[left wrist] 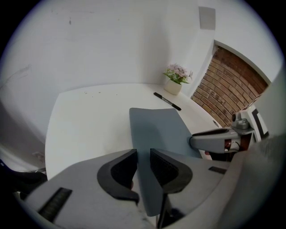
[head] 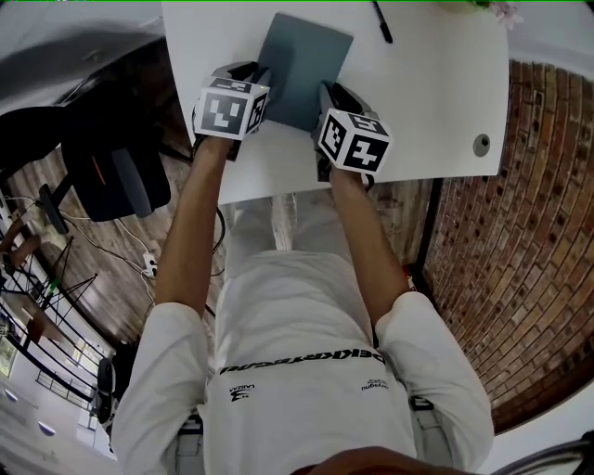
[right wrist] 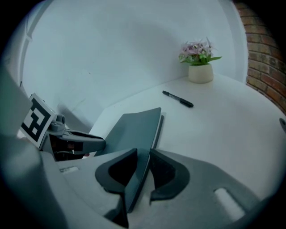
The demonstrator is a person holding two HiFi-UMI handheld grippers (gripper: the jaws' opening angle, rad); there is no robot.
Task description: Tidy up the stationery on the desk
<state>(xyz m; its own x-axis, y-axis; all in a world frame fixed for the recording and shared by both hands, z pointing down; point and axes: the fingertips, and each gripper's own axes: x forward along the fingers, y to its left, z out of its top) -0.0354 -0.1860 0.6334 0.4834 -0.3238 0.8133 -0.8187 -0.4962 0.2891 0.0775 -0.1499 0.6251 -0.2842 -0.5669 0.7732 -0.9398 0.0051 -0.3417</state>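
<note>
1. The grey notebook (head: 302, 65) lies on the white desk (head: 436, 93), reaching out in front of both tongs. Its near end sits between them.
2. My left tongs (head: 252, 79) are clamped on the near left edge of the notebook. The grey sheet fills the whole gap between the two pads.
3. My right tongs (head: 332, 93) have the near right edge between their pads, but the pads stand apart (I can see a little gap beside the sheet).
4. A black pen (head: 381, 20) lies past the far end of the notebook, more on the side of my right tongs.
5. A small pot of flowers (right wrist: 199, 71) stands farther out than the pen.
</note>
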